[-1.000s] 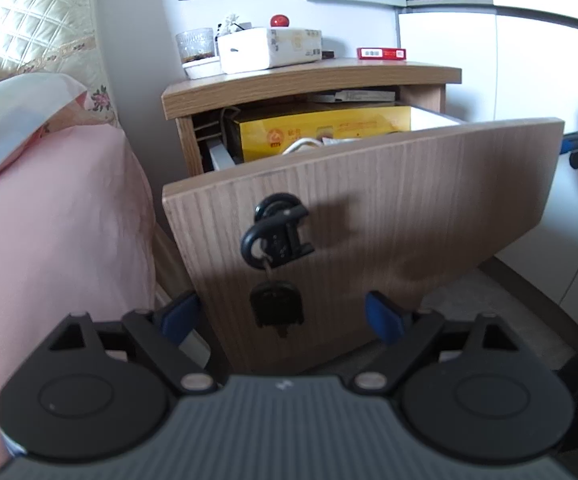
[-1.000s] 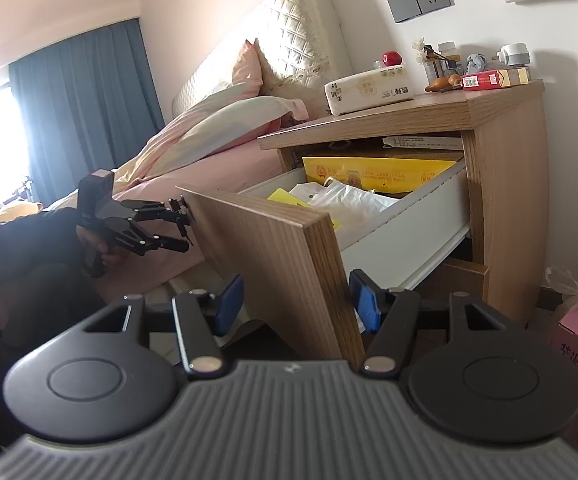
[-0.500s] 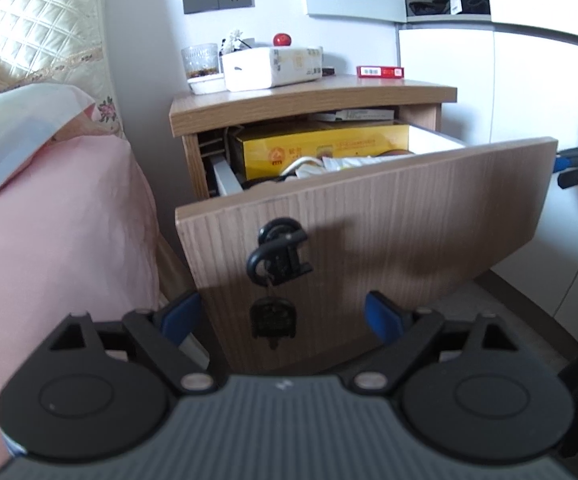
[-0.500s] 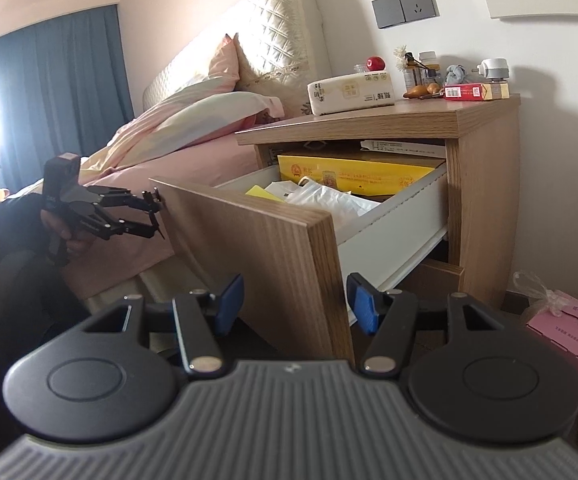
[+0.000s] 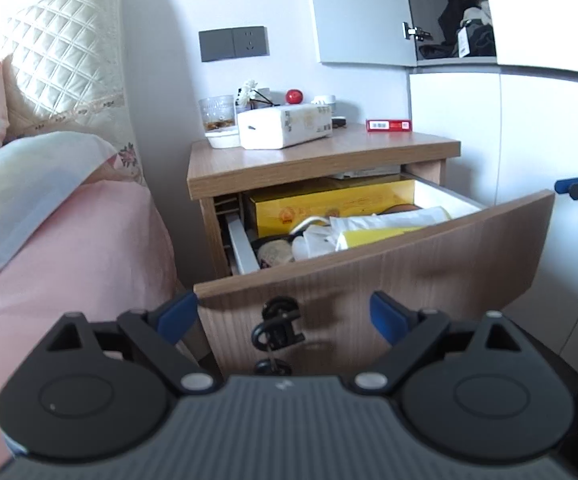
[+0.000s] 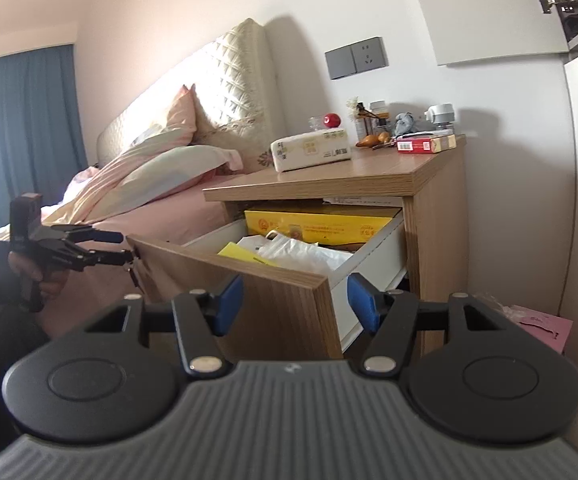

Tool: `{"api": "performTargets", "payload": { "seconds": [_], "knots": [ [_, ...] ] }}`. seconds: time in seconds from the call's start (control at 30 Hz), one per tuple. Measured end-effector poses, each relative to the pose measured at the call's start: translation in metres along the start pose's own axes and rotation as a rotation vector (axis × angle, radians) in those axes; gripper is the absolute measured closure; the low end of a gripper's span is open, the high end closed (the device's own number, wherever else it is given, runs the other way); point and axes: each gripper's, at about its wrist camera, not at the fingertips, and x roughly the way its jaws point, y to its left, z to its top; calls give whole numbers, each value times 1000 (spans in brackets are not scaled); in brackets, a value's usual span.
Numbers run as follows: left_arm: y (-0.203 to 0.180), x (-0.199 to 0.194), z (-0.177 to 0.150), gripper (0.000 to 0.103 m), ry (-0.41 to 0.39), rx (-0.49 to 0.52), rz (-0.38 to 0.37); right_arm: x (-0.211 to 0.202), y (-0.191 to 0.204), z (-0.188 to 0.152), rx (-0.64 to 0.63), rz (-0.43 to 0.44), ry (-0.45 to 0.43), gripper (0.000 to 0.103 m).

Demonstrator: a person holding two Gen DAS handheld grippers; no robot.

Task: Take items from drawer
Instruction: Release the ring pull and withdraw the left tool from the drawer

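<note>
The wooden nightstand drawer (image 5: 389, 276) stands pulled open, with a black ring handle and key (image 5: 277, 326) on its front. Inside lie a yellow box (image 5: 329, 208), white plastic bags (image 5: 373, 228), a yellow packet (image 5: 373, 237) and a round tin (image 5: 275, 252). My left gripper (image 5: 283, 318) is open and empty, just in front of the drawer front. My right gripper (image 6: 295, 300) is open and empty at the drawer's right corner (image 6: 321, 280); the bags (image 6: 301, 254) and yellow box (image 6: 317, 226) show there too. The left gripper (image 6: 123, 247) also shows in the right wrist view, open.
On the nightstand top (image 5: 321, 156) stand a tissue pack (image 5: 283, 126), a glass (image 5: 217, 114), a red box (image 5: 389, 125) and small items. A bed with pink sheet (image 5: 57, 248) is at the left. White cabinets (image 5: 529, 132) stand at the right. A pink box (image 6: 537, 322) lies on the floor.
Both grippers have risen and pulled back a little, so the drawer's contents now show from above. Both stay open and empty.
</note>
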Motion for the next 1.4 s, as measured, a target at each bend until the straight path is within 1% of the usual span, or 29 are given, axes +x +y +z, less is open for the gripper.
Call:
{"api": "performTargets", "payload": {
  "seconds": [0.27,0.3,0.37,0.43,0.57,0.63,0.83,0.9,1.07,1.23,1.3,1.33,1.4],
  "knots": [
    [-18,-5,17,6,-41,-29,42,2,37,10,10,-113,-30,41],
    [-21,-5,18,6,-44,-27,43,2,42,11,11,-127,-34,41],
    [-28,-4,20,6,-53,-22,38,3,52,14,14,-155,-42,38],
    [-33,-3,20,6,-57,-24,31,3,61,16,17,-183,-49,37],
    [-43,-2,23,5,-64,-42,36,8,79,19,6,-163,-69,35],
    [-49,-1,25,4,-65,-59,78,11,87,21,-1,-153,-79,32],
    [-65,2,29,3,-75,-108,194,21,107,26,10,-112,-107,31],
    [-70,0,31,2,-91,-125,226,24,113,26,22,-117,-120,15],
    [-76,-13,37,0,-142,-183,243,35,122,22,56,-150,-120,16],
    [-79,-16,34,0,-144,-196,251,49,132,20,68,-189,-122,16],
    [-77,-17,32,0,-147,-205,259,56,135,18,70,-197,-131,5],
    [-74,-18,31,0,-145,-215,260,59,136,18,69,-198,-137,1],
    [-69,-18,30,0,-140,-240,264,64,137,17,72,-202,-149,0]
  ]
}}
